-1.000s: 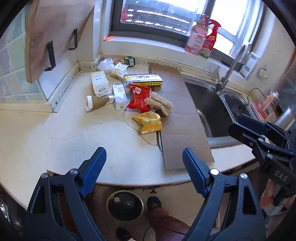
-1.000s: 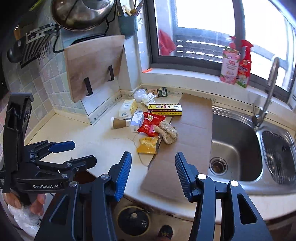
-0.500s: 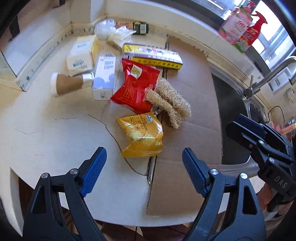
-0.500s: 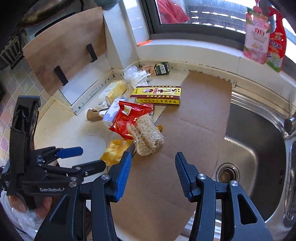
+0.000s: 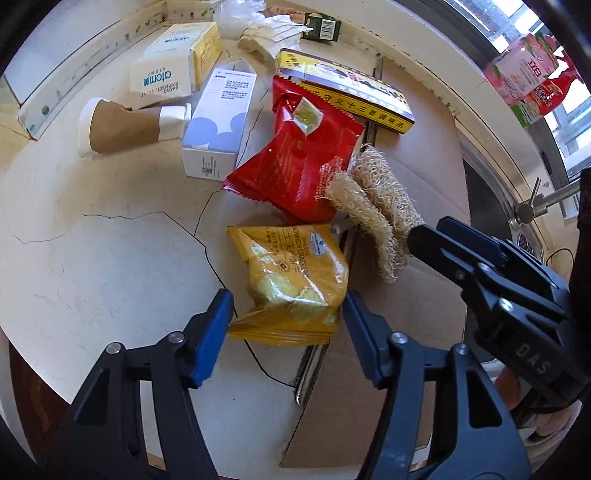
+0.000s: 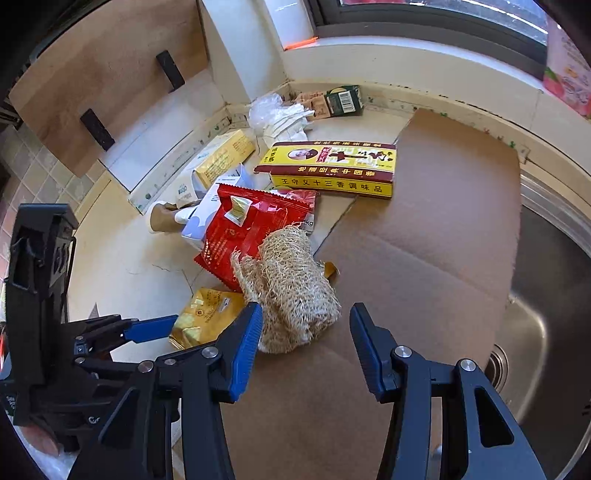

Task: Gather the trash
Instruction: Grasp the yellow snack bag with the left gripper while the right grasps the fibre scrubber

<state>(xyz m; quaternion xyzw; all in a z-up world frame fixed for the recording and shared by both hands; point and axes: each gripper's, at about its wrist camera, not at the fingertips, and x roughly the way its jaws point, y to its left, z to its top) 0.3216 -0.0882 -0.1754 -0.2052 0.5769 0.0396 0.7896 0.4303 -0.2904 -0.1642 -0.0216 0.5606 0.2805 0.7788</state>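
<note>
Trash lies on a cream kitchen counter (image 5: 92, 258). A yellow cracker packet (image 5: 291, 280) lies nearest; my open left gripper (image 5: 286, 321) straddles its near end without clamping it. Behind it lie a red snack bag (image 5: 299, 162), a loofah scrubber (image 5: 373, 206), a white-blue box (image 5: 221, 122), a tipped paper cup (image 5: 122, 125) and a yellow seasoning box (image 5: 347, 92). My open right gripper (image 6: 304, 343) hovers just in front of the loofah (image 6: 291, 284), over flat cardboard (image 6: 424, 258). The yellow packet (image 6: 207, 321) shows at its left.
A white-yellow carton (image 5: 177, 55), crumpled white wrappers (image 5: 266, 33) and a small dark green box (image 5: 321, 26) sit at the back corner. A steel sink (image 6: 546, 314) lies right of the cardboard. A wooden board (image 6: 103, 85) leans on the left wall. Bottles (image 5: 532, 70) stand on the windowsill.
Both grippers have moved forward and down toward the trash pile. The left jaws have narrowed around the yellow packet's end; the right gripper has come up close to the loofah.
</note>
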